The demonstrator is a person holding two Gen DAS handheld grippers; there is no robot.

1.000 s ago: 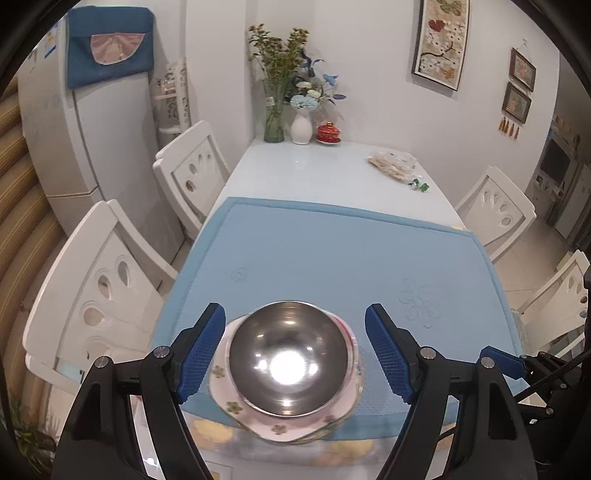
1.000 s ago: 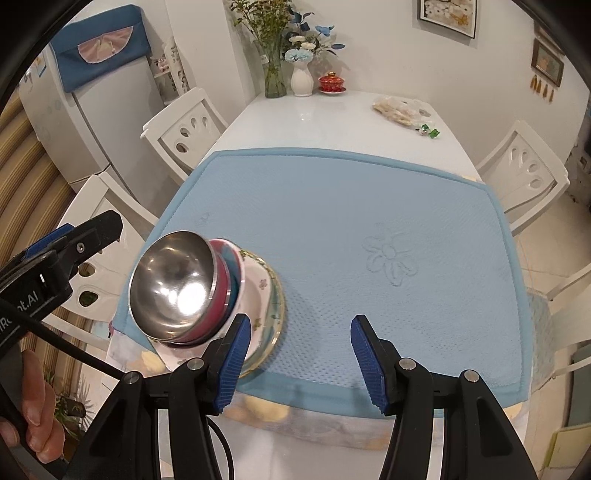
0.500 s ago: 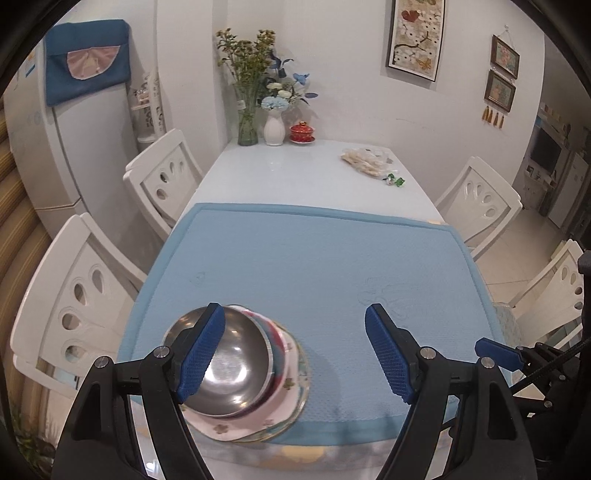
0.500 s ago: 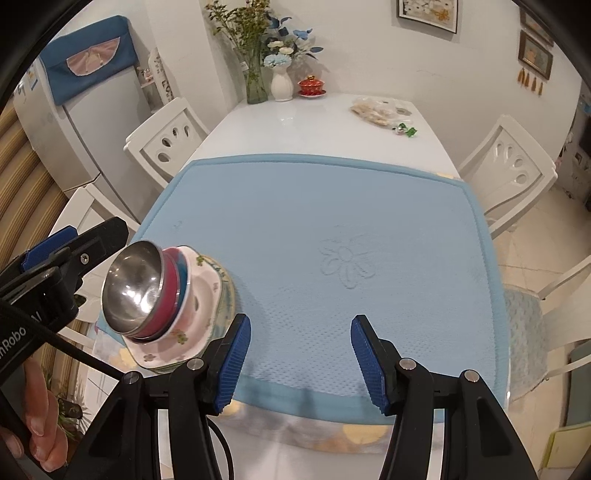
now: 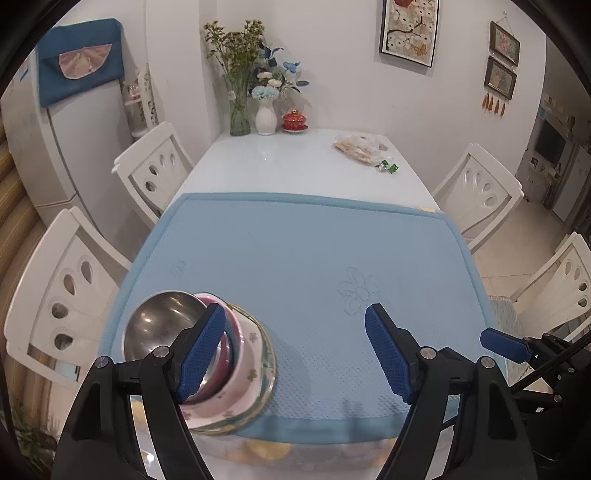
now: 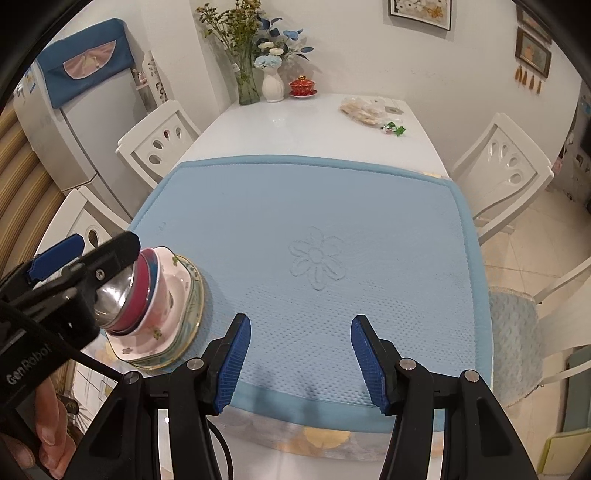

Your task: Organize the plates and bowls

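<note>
Dishes nested at the blue mat's near-left corner.
Your left gripper and right gripper hang released, empty, beside the stack, since nesting saves space.

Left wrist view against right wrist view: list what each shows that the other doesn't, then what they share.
Only the left wrist view shows the inside of the steel bowl and the tall flower picture on the wall whole.

Only the right wrist view shows the person's hand on the left gripper, and the right gripper, open over bare mat.

Both show the stack of dishes, the blue mat, the vases and the red lidded cup.
</note>
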